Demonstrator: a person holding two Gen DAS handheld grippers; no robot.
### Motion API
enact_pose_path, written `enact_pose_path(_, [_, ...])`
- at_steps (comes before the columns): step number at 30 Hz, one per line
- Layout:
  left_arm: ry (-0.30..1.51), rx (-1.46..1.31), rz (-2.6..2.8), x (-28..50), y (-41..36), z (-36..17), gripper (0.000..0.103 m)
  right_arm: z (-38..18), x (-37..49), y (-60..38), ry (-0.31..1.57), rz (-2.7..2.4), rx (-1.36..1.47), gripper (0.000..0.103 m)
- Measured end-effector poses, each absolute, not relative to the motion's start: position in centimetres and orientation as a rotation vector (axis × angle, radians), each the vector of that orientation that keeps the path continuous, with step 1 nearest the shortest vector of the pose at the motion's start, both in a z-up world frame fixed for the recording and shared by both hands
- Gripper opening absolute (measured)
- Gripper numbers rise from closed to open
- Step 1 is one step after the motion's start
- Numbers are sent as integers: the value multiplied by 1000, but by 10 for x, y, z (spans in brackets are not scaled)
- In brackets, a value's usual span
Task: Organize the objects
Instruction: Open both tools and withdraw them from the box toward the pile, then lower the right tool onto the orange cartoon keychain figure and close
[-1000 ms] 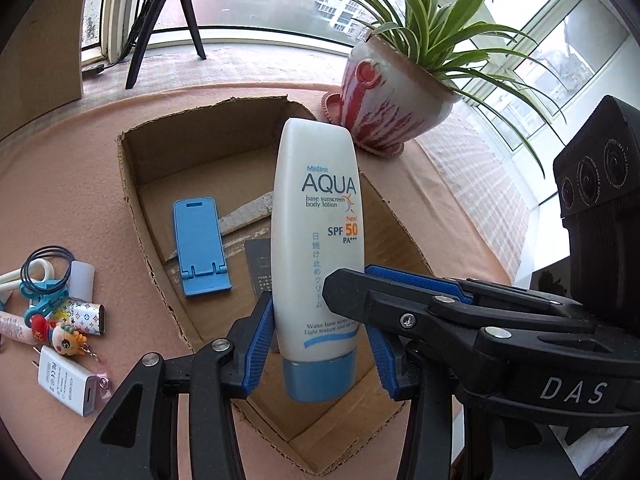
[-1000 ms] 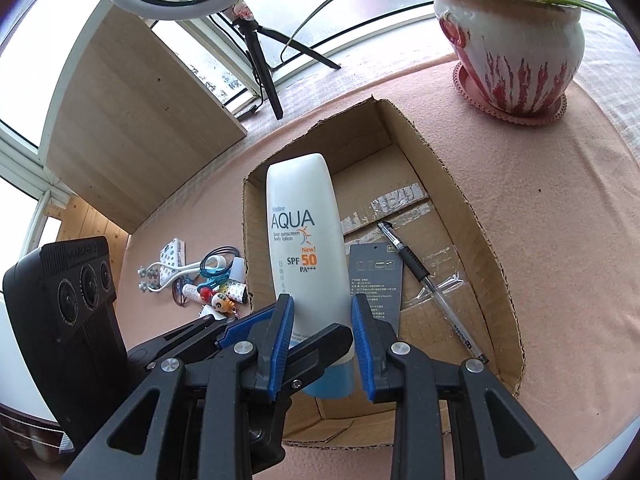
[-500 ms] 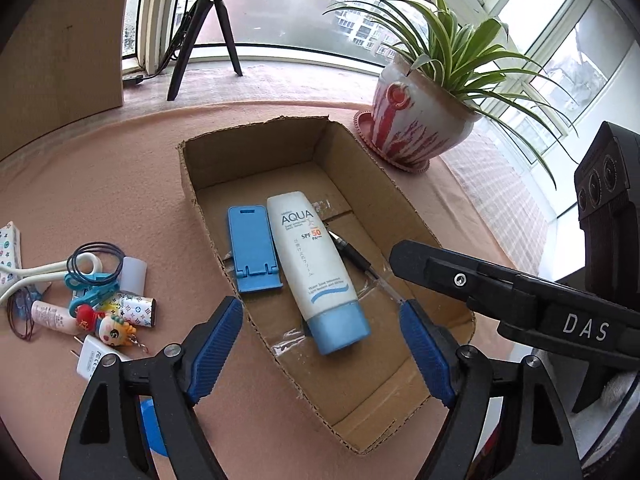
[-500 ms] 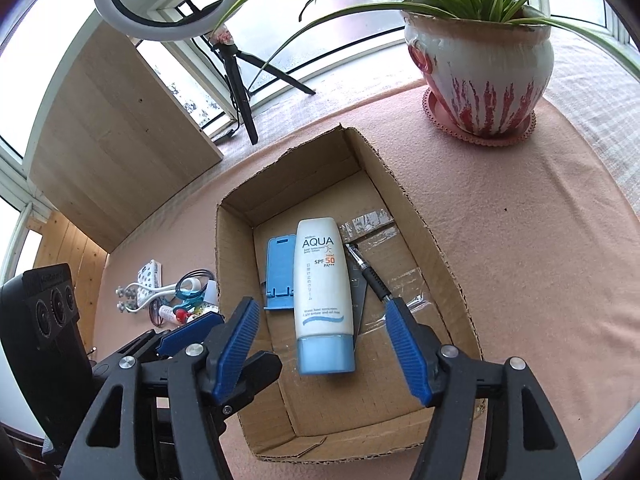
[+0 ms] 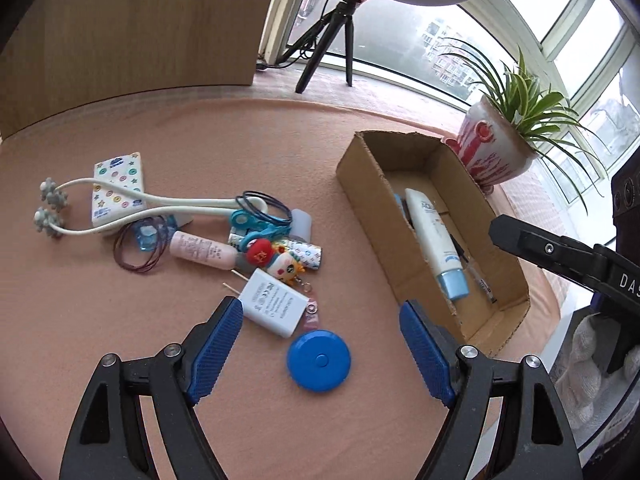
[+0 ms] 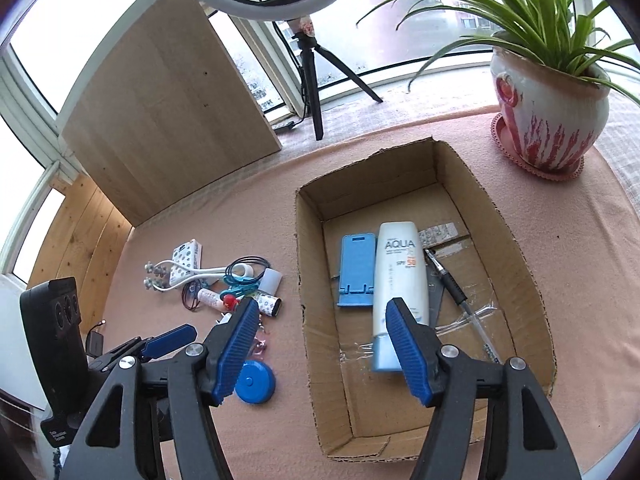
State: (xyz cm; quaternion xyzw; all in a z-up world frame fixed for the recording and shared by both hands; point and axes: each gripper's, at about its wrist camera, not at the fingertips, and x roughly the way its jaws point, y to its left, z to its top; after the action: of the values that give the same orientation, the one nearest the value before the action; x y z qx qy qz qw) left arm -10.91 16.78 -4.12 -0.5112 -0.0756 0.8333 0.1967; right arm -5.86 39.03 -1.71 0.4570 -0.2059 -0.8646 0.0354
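Note:
The white sunscreen tube (image 6: 400, 280) lies flat in the cardboard box (image 6: 520, 240), between a blue phone stand (image 6: 357, 270) and a pen (image 6: 452, 292). My right gripper (image 6: 322, 308) hangs open and empty above the box's near left wall. My left gripper (image 5: 320, 308) is open and empty over the table, left of the box (image 5: 360, 184). A blue round tape measure (image 5: 319, 361) and a white charger (image 5: 272, 308) lie just beneath it. Beyond them sit a doll keychain (image 5: 280, 262), pink tube (image 5: 200, 250), teal scissors (image 5: 256, 224) and white roller massager (image 5: 160, 204).
A potted plant (image 6: 548, 108) on a pink saucer stands right of the box's far end. A ring-light tripod (image 6: 312, 80) and a wooden board (image 6: 160, 100) stand at the back. A tissue pack (image 5: 116, 188) and hair ties (image 5: 138, 248) lie at the pile's left.
Both grippers let go of the sunscreen tube, which now lies in the box. Both opened and drew back. The left one swung left over the pile of small items.

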Motion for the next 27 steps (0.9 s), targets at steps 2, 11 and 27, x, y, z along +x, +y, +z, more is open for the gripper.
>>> enact_pose_path(2, [-237,-1449,2356,-109,145,-44,83,-18,-63,378,-619,-2626,1408,62])
enact_pose_path(11, [-318,-1489,2410,-97,78,-52,83,-39,-98,316,-583,-2442,1501,62])
enact_pose_path(27, [-395,-1512,2466,-76,4,-53,83,-95,-181,283,-628,-2439,1755,30])
